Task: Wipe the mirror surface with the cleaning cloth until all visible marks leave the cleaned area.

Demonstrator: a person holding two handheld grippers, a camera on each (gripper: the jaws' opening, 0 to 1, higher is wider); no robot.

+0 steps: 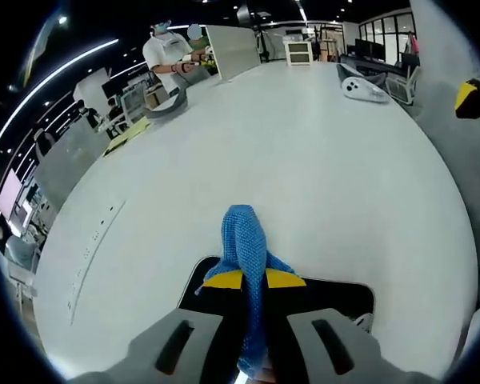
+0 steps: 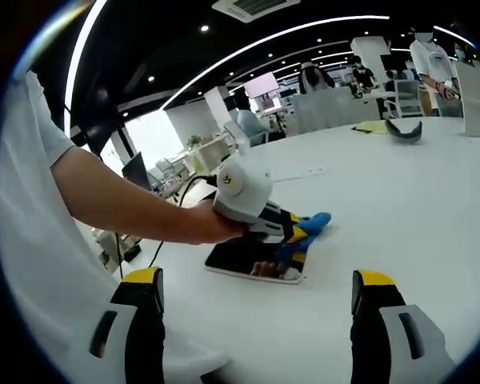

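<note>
While the mirror (image 2: 252, 262) is lying flat on the white worktop (image 1: 304, 160), the left gripper (image 1: 254, 278) is clenching the blue cleaning cloth (image 1: 245, 244) over the mirror's far edge — low, judging by its pose, to rub the glass. Near the mirror, the right gripper (image 2: 256, 296) is hovering, jaws released, holding nothing.

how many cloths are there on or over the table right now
1. The blue cloth is pinched in the left gripper and held over the dark mirror lying flat on the white table. More could lie outside the views.
</note>
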